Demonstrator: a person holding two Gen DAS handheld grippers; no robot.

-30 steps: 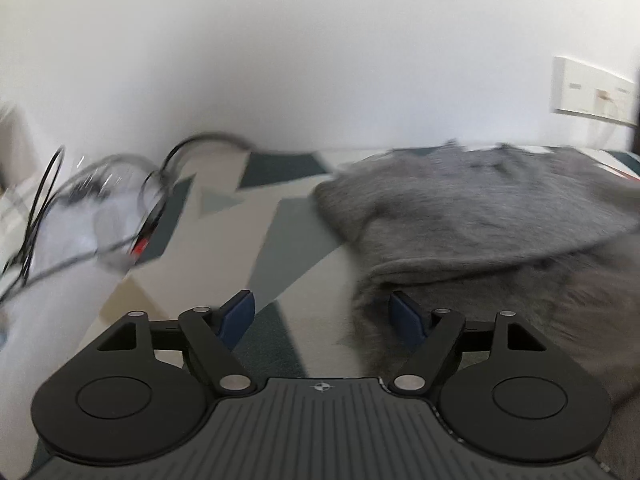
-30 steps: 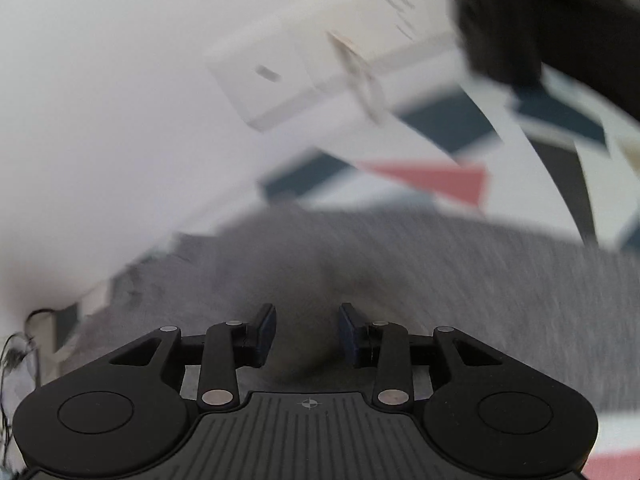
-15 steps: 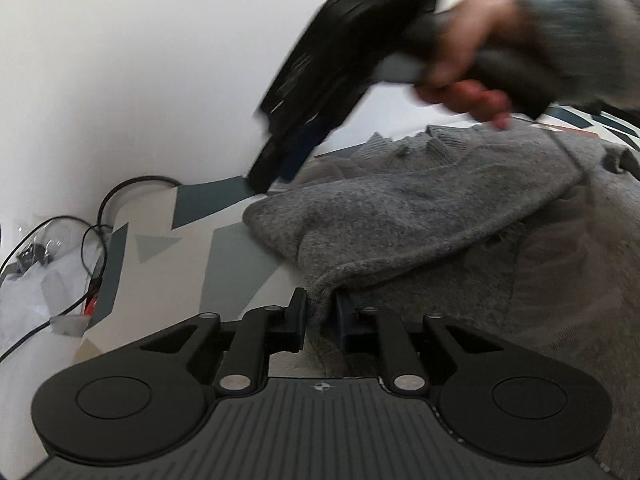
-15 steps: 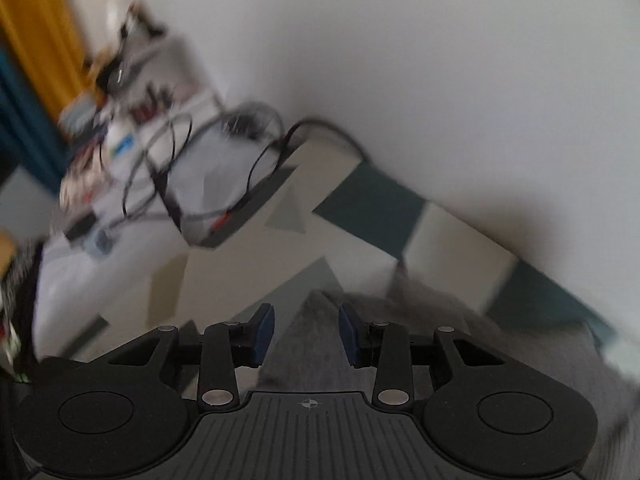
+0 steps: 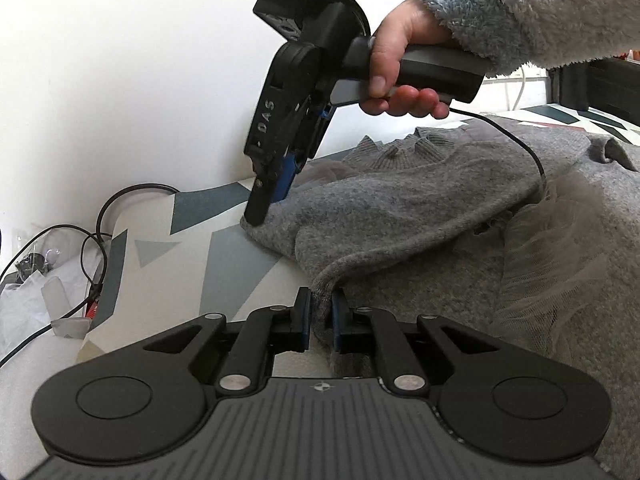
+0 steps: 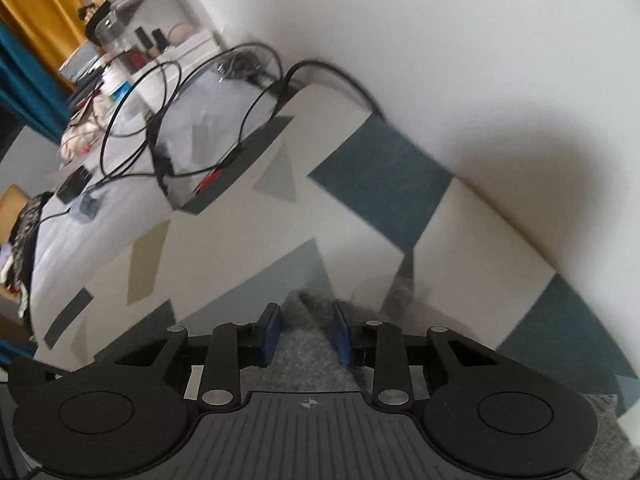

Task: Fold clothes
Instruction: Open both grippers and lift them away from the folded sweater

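Black cables [image 5: 96, 236] trail at far left beside a bed's geometric-patterned sheet [image 5: 224, 256]. At centre, the left gripper [image 5: 320, 314] pinches a fold of the fuzzy grey sweater [image 5: 400, 216] spread across the sheet. A hand [image 5: 396, 68] in a fleecy sleeve [image 5: 520, 8] angles the right gripper [image 6: 306, 330] downward, jaws closing around the sweater's far corner, pads not visibly pressing.

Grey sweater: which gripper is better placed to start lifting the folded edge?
Left. The left gripper is already shut on the grey sweater at its near edge. The right gripper straddles the far corner, but its fingers are closing and not yet pressing the cloth.
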